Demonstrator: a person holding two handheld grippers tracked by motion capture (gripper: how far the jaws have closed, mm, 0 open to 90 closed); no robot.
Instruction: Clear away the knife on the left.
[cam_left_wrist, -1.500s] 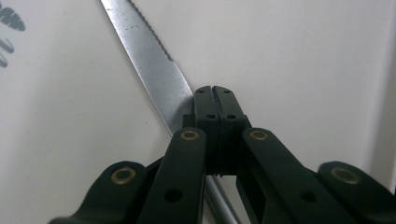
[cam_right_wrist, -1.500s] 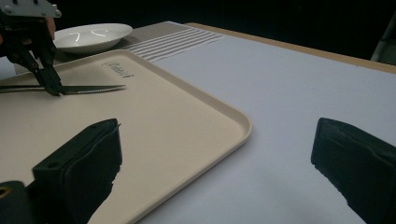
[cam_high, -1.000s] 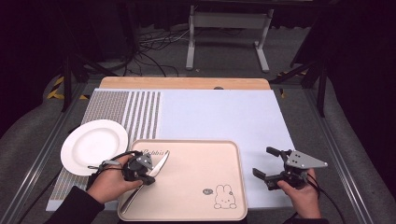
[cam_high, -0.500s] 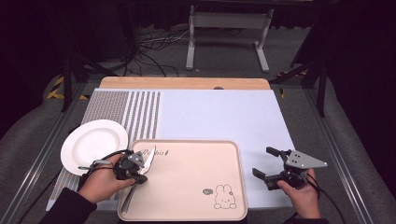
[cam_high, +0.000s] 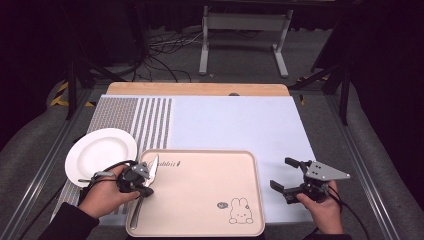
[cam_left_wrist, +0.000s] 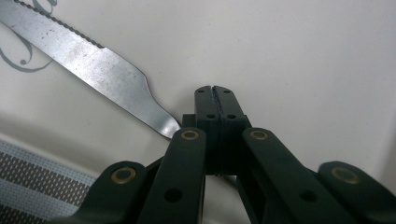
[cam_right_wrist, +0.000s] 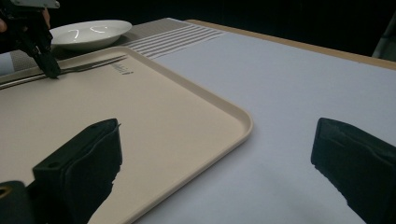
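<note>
A steel table knife (cam_high: 151, 169) lies along the left edge of a beige tray (cam_high: 200, 200) that has a rabbit print. My left gripper (cam_high: 144, 189) points down onto the tray, its tips right against the knife's neck. In the left gripper view the jaws (cam_left_wrist: 215, 91) are pressed together with nothing between the pads, and the serrated blade (cam_left_wrist: 93, 65) runs off to the upper left, its neck hidden behind them. My right gripper (cam_high: 286, 175) hovers open just off the tray's right edge, holding nothing. The right gripper view shows its wide-apart fingers (cam_right_wrist: 84, 158) over the tray's corner (cam_right_wrist: 233, 121).
A white plate (cam_high: 100, 154) sits on the striped part of the mat (cam_high: 135, 120), left of the tray. The pale blue mat (cam_high: 235, 122) stretches behind the tray to a wooden table edge. Cables and a metal stand are on the floor beyond.
My left gripper has slid left towards the tray's left edge, and the knife has moved left with it. The right gripper has stayed put.
</note>
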